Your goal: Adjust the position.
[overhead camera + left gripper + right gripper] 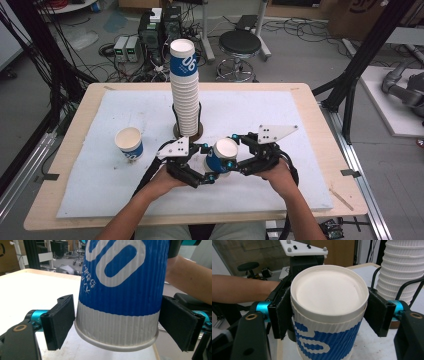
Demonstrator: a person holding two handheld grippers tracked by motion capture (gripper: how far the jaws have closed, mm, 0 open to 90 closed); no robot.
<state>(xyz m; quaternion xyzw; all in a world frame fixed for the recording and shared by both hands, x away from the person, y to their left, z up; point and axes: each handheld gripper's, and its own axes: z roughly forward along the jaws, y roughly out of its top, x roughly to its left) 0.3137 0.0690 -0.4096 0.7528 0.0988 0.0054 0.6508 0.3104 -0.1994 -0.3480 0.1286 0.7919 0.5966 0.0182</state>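
- High view: a blue-and-white paper cup [221,156] is held upside down between the left gripper [209,176] and right gripper [235,165], at 6 o'clock from the tall cup stack [184,95] — a lone upright cup [129,143] sits at 9 o'clock on the table [75,125].
- Left gripper view: its jaws flank the cup's [120,305] rim end; both pads seem just short of pressing. The far end is cut off.
- Right gripper view: jaws clamp the cup [328,315] near its base. It looks light, ribbed, easily crushed — grip gently near a stiffer end.
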